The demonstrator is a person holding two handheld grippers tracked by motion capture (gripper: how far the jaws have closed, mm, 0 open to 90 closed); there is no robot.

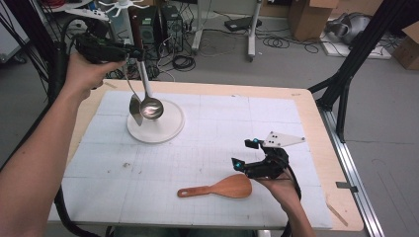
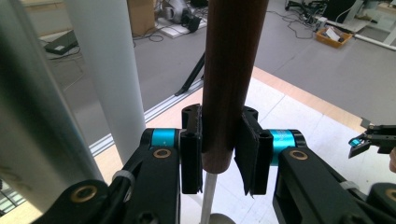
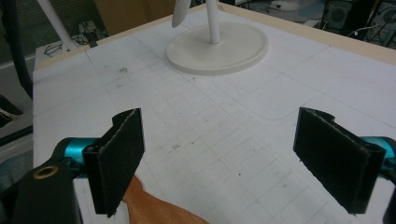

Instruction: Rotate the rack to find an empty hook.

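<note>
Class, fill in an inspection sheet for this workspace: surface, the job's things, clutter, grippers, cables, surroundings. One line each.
Surface: white gridded mat on a wooden table, a few small marks.
Job's things: ladle with a dark wooden handle, hanging upright beside the white stand; a second metal utensil hangs next to it; wooden rice paddle lies flat on the mat.
Clutter: nothing seen on the mat.
Grippers: left gripper shut on the ladle handle; right gripper open, jaws wide, just above the paddle's blade.
Cables: black cable trails from the right gripper.
Surroundings: floor cables, cardboard boxes, black tripod legs.
</note>
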